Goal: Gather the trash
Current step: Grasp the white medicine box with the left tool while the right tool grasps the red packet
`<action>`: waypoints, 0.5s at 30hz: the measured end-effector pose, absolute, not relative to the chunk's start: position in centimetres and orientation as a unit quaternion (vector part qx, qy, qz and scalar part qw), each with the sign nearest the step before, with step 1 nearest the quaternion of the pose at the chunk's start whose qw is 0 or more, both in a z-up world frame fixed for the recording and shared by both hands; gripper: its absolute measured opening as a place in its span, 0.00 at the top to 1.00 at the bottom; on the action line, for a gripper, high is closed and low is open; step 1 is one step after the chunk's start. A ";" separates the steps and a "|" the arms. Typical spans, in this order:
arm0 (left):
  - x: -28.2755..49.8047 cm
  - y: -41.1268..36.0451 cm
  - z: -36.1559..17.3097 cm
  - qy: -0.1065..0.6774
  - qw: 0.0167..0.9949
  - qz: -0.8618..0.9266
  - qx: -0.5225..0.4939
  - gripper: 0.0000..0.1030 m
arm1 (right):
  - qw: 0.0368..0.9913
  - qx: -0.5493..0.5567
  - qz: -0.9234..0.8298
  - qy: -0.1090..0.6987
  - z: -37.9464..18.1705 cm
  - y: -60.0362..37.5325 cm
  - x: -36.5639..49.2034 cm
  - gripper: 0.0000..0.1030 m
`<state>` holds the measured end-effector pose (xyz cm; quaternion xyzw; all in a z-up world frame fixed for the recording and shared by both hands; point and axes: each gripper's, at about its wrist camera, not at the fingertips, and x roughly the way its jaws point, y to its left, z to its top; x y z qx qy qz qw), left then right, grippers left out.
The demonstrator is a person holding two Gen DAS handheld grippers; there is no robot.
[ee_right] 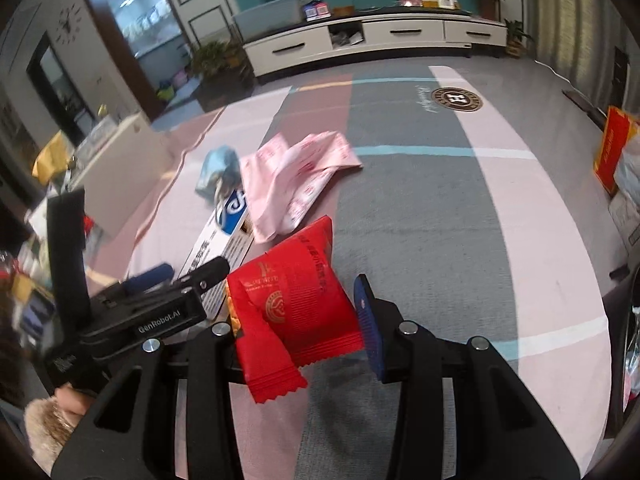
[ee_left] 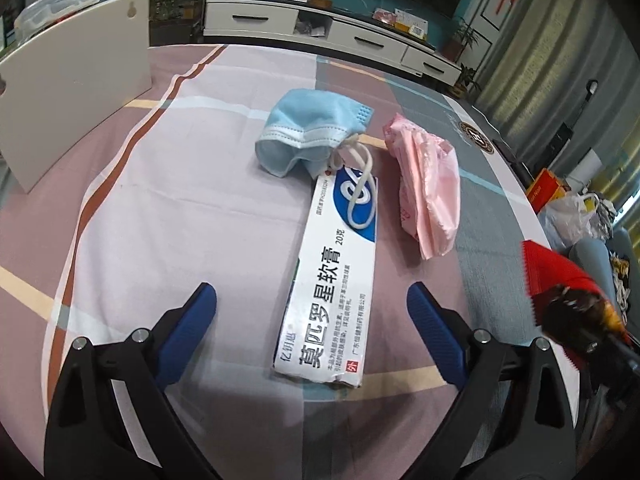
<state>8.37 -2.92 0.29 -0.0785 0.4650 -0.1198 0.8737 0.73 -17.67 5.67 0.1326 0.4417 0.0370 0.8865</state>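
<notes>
A white-and-blue ointment box (ee_left: 332, 280) lies lengthwise on the striped cloth (ee_left: 180, 200). My left gripper (ee_left: 314, 320) hovers over its near end, open, with the blue fingers (ee_left: 196, 320) wide on either side and clear of it. A crumpled blue face mask (ee_left: 312, 132) sits at the box's far end, its ear loop across the box. A pink wrapper (ee_left: 428, 196) lies to the right. My right gripper (ee_right: 300, 316) is shut on a red snack packet (ee_right: 296, 296), held above the cloth (ee_right: 420, 220). The packet (ee_left: 552, 272) also shows at the right edge of the left wrist view.
A white panel (ee_left: 72, 120) stands at the cloth's left edge. Plastic bags and a red box (ee_left: 568, 216) sit beyond the right edge. A white TV cabinet (ee_right: 360, 40) runs along the far wall. A hand with a furry cuff (ee_right: 52, 420) holds the left gripper (ee_right: 180, 274).
</notes>
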 end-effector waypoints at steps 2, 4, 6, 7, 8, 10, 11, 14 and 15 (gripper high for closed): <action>8.2 -3.3 0.3 0.460 0.877 -0.116 -0.071 0.14 | 0.887 0.140 0.032 0.439 5.8 -18.2 0.6 0.60; 8.1 -3.6 0.3 0.457 0.881 -0.114 -0.055 0.18 | 0.887 0.147 0.026 0.437 5.9 -18.7 0.5 0.60; 7.9 -3.8 0.3 0.451 0.885 -0.104 -0.040 0.25 | 0.887 0.155 0.023 0.434 6.0 -19.2 0.4 0.60; 7.8 -3.9 0.3 0.447 0.888 -0.097 -0.032 0.34 | 0.887 0.157 0.023 0.434 6.1 -19.3 0.4 0.60; 7.6 -4.1 0.3 0.443 0.892 -0.091 -0.021 0.46 | 0.888 0.158 0.025 0.432 6.2 -19.4 0.4 0.60; 7.3 -4.2 0.4 0.442 0.891 -0.100 -0.021 0.51 | 0.890 0.159 0.024 0.427 6.5 -19.4 0.1 0.60; 7.1 -4.3 0.4 0.443 0.890 -0.106 -0.023 0.59 | 0.891 0.159 0.022 0.425 6.6 -19.5 0.0 0.60; 6.6 -4.3 0.7 0.458 0.879 -0.125 -0.046 0.62 | 0.893 0.161 0.022 0.420 6.9 -19.8 -0.3 0.60; 6.4 -4.3 0.8 0.459 0.878 -0.128 -0.050 0.62 | 0.894 0.162 0.022 0.418 7.1 -19.9 -0.4 0.60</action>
